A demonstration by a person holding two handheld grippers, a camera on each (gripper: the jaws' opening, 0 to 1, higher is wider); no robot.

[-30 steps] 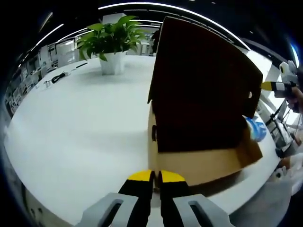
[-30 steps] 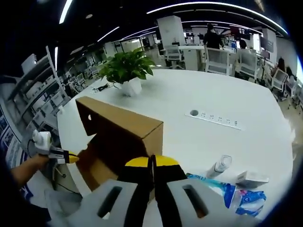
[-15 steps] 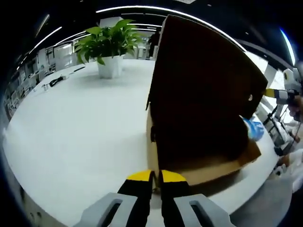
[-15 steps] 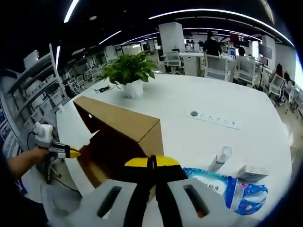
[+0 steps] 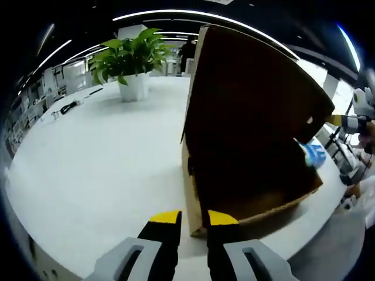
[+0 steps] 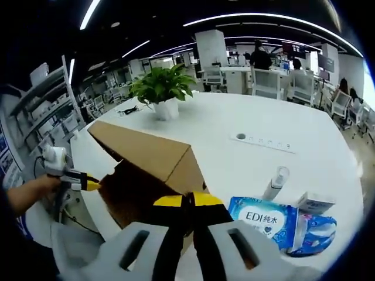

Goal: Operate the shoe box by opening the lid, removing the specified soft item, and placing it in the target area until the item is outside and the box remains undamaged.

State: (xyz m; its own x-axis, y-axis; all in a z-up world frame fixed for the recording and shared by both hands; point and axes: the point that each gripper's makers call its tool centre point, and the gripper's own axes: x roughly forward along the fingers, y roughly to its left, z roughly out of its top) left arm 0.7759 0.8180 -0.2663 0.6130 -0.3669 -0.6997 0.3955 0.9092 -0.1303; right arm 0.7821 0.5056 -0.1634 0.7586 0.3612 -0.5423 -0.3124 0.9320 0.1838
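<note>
While the cardboard shoe box (image 5: pixel 246 146) stands on the smooth white surface (image 5: pixel 99 158) with its flat lid (image 6: pixel 143 153) tilted up, the left claw (image 5: pixel 193 218) is slightly spread beside its corner; the right claw (image 6: pixel 187 201) is pressed together near a glossy blue tissue pack (image 6: pixel 263 215).

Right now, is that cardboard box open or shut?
Open: the lid stands raised above the box, showing its dark inside. The right claw pinches the lid's edge.
</note>
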